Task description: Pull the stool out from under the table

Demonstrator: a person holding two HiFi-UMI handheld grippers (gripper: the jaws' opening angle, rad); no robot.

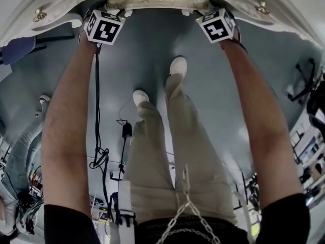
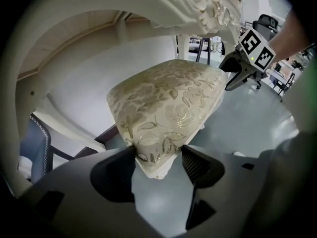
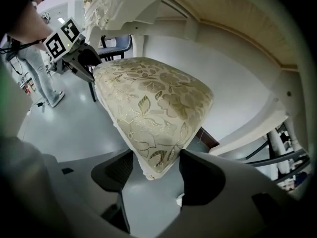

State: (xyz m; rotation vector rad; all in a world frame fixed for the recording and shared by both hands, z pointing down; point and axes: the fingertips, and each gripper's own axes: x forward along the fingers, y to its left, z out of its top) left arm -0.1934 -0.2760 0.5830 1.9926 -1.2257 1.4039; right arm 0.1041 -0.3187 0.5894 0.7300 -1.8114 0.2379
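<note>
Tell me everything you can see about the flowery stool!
The stool has a puffy, squarish cushion of shiny cream fabric woven with gold flowers and leaves. It sits tucked under the white carved table. Its legs are out of sight. One near corner pokes between the open jaws of the left gripper, the other between those of the right gripper.

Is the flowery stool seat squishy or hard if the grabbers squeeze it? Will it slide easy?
Probably squishy: the stool seat looks puffy and rounded, so its corners may give when squeezed. The shiny woven cloth might be slippery. It should likely slide fairly easily, since the floor looks smooth and glossy.
</note>
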